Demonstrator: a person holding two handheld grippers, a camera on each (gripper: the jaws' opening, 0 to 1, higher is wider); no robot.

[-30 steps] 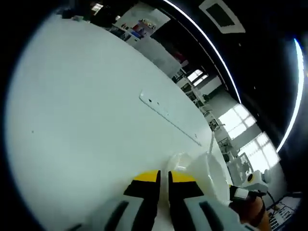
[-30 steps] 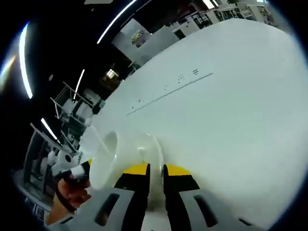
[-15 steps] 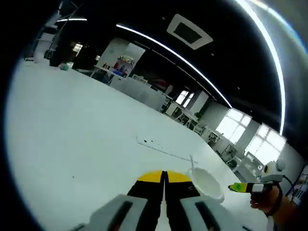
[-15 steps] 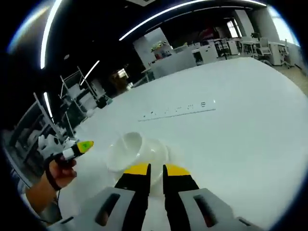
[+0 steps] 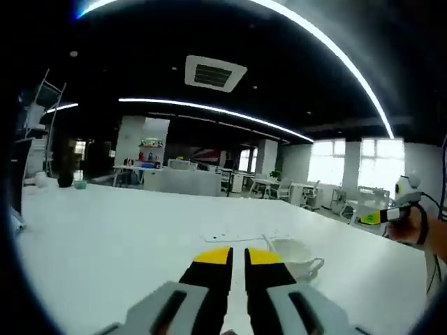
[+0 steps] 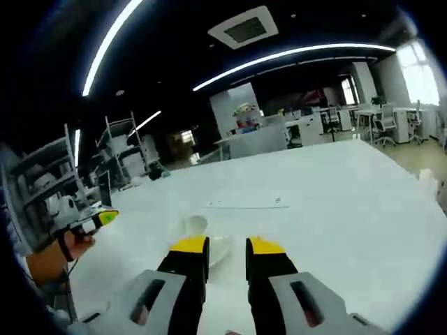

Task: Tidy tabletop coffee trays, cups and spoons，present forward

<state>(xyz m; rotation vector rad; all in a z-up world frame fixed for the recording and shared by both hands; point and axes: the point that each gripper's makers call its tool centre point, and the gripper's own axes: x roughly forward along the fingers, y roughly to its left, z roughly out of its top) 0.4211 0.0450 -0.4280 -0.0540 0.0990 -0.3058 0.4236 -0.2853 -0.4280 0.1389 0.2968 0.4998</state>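
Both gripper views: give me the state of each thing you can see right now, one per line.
Left gripper: jaws open a little, holding nothing, above the table.
Right gripper: jaws open, holding nothing.
Cup: upright on the saucer, handle towards the right of the left gripper view.
Spoon: tilted, leaning on the cup.
Saucer: flat on the table, under the cup.
Table: white, bare around the set.

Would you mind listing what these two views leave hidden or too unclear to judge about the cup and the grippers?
- Left gripper view: the near side of the white cup and what it stands on are hidden behind the left gripper.
- Right gripper view: the cup is largely covered by the right gripper; whether a tray lies beneath cannot be told.
- Left gripper view: the thin stick rising at the cup is too small to identify as a spoon.
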